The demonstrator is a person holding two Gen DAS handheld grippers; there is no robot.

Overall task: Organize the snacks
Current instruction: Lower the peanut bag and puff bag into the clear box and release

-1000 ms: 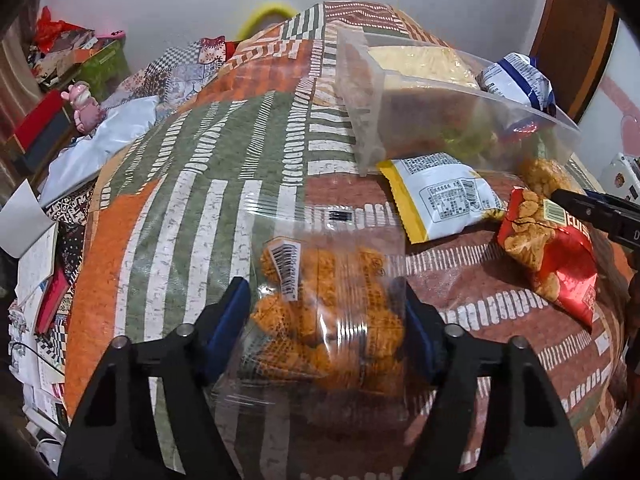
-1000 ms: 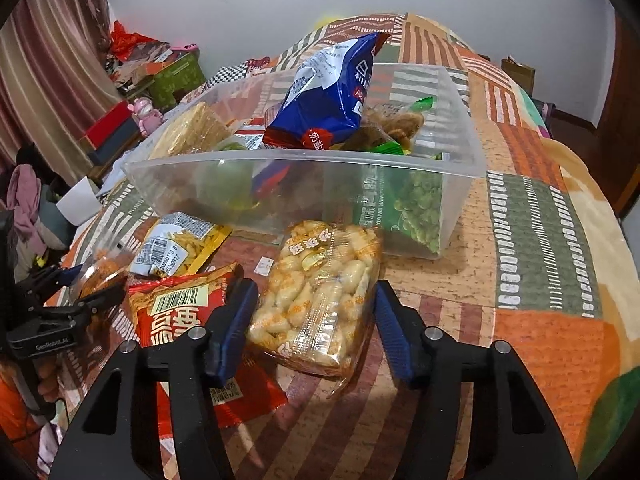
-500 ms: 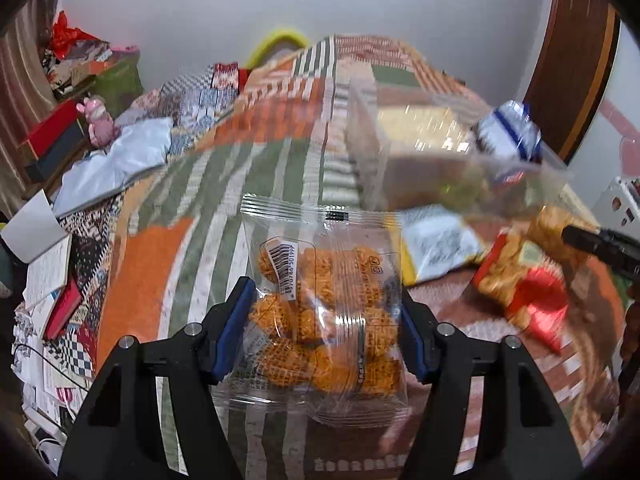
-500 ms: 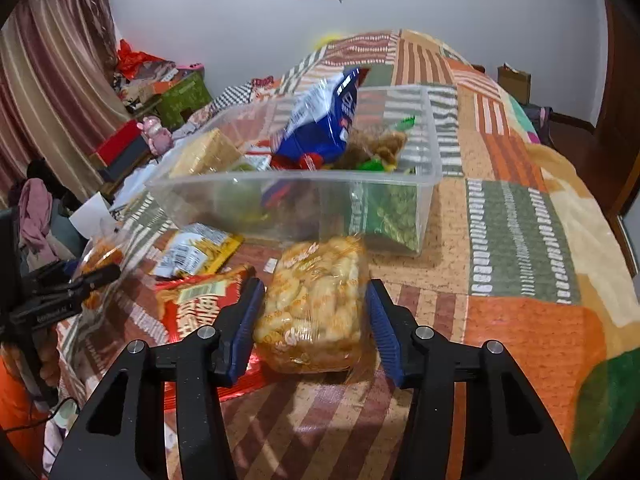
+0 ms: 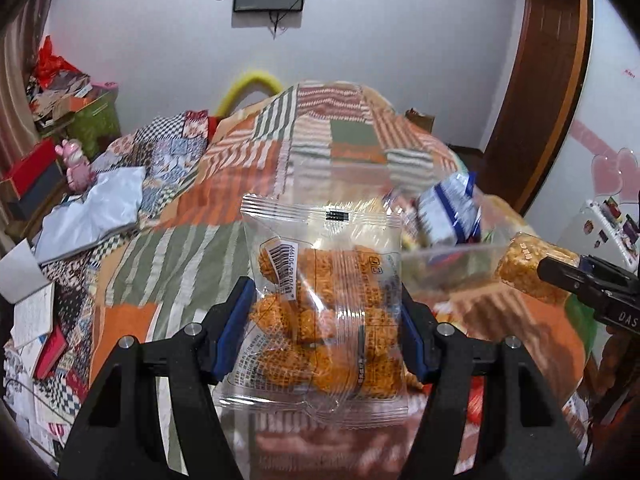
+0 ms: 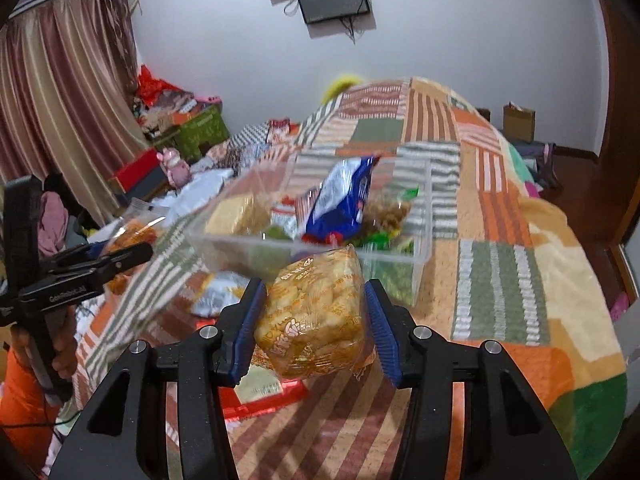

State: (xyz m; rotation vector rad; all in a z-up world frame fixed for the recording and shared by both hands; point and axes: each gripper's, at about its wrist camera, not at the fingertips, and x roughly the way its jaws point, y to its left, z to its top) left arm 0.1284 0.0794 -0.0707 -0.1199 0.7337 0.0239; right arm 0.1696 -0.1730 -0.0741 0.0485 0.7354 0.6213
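My left gripper (image 5: 326,330) is shut on a clear bag of orange puffed snacks (image 5: 326,316) and holds it up above the bed. My right gripper (image 6: 314,322) is shut on a clear bag of pale yellow puffs (image 6: 314,312), also lifted. The clear plastic bin (image 6: 420,248) stands on the bed just beyond, holding a blue-and-white bag (image 6: 340,200) and several other snacks. The right gripper with its bag (image 5: 528,266) shows at the right of the left wrist view. The left gripper with its bag (image 6: 128,236) shows at the left of the right wrist view.
A red snack bag (image 6: 256,400) and a white-and-yellow packet (image 6: 216,296) lie on the patchwork blanket (image 6: 500,288) below the right gripper. Boxes, a pink toy (image 5: 76,168) and clutter sit left of the bed. A wooden door (image 5: 536,80) is at the right.
Both grippers closed on their bags and lifted them off the blanket. Both views have risen and tilted up, showing more of the wall.
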